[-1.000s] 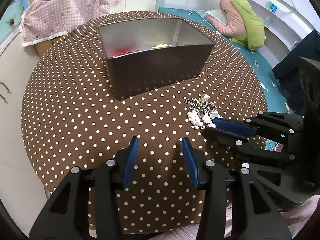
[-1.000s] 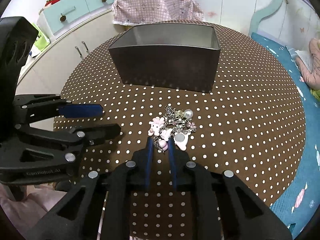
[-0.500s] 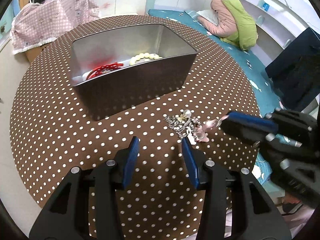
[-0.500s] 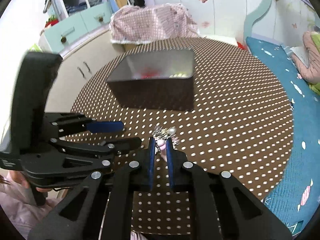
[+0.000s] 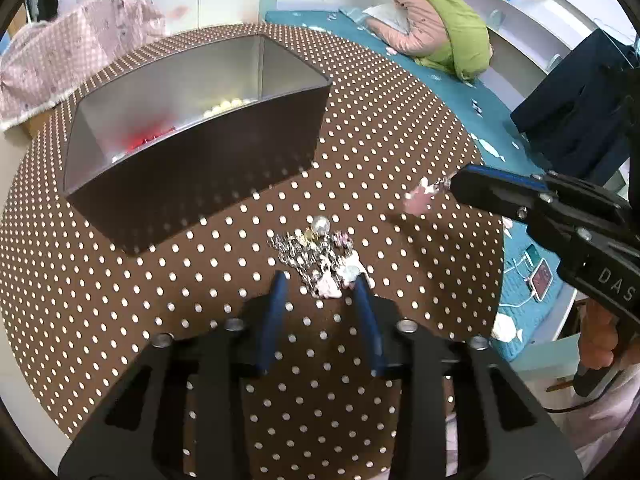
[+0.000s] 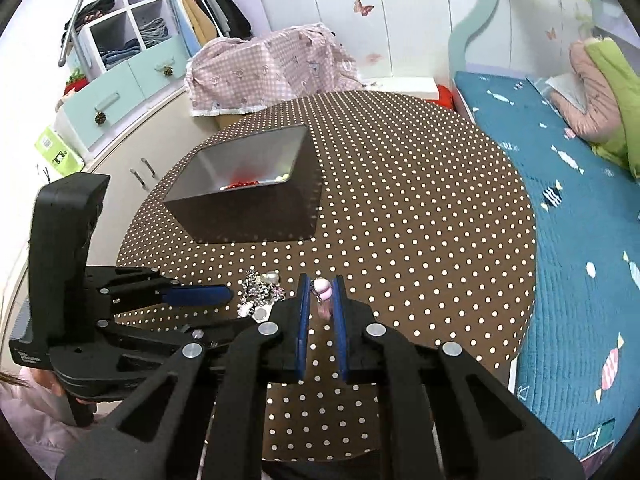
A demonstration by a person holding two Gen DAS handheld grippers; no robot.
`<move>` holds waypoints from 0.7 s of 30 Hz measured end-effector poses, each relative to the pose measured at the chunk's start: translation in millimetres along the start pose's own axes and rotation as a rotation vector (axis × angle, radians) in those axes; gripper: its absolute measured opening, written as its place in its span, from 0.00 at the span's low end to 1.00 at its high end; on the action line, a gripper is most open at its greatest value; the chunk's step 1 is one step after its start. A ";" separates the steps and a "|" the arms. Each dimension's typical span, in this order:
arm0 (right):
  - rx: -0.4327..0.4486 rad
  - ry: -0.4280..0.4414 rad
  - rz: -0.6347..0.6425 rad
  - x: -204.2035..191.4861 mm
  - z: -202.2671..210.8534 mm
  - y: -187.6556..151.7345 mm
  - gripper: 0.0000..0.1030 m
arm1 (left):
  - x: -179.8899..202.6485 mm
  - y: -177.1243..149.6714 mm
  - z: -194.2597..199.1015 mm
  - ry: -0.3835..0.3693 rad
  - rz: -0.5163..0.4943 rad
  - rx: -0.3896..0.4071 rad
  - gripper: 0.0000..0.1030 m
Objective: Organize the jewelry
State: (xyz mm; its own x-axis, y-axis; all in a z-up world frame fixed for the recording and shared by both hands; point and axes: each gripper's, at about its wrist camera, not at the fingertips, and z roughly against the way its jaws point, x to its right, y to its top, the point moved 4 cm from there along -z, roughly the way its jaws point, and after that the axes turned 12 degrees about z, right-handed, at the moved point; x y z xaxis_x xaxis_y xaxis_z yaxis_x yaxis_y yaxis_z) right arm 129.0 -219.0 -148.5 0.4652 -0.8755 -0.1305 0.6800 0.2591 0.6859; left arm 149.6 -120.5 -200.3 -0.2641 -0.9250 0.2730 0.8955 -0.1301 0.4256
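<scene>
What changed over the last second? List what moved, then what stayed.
The right gripper, shut on the pink charm, lifted it off the table, away from the jewelry pile. The left gripper closed in on that pile, jaws open. The metal box stayed put.

You have a round table under a brown cloth with white polka dots (image 6: 420,200). On it, the rectangular metal box (image 5: 192,176) is dark grey outside and silver inside, with red beads (image 5: 150,140) and cream pearls (image 5: 224,106). Your pile of silver chains with pink charms (image 5: 316,256) lies beside blue finger pads (image 5: 276,312).
</scene>
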 end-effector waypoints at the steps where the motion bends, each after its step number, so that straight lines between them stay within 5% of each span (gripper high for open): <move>1: 0.000 0.002 -0.004 0.9 0.5 -0.7 0.10 | 0.8 3.0 -2.7 -0.008 0.003 -0.005 0.18; 6: -0.003 0.016 -0.009 2.7 -1.7 -3.7 0.10 | 2.6 2.0 -3.0 0.005 -0.007 0.002 0.11; 21: 0.005 0.026 -0.002 -0.3 1.2 -1.2 0.10 | -26.6 -13.5 48.4 0.020 0.042 0.083 0.11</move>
State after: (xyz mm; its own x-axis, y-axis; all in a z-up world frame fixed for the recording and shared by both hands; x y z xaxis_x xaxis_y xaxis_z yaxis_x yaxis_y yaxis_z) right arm 127.4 -219.5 -148.4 0.4786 -0.8652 -0.1498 0.6776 0.2555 0.6896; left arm 127.3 -76.9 -171.6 -0.2191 -0.9362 0.2750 0.8725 -0.0617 0.4848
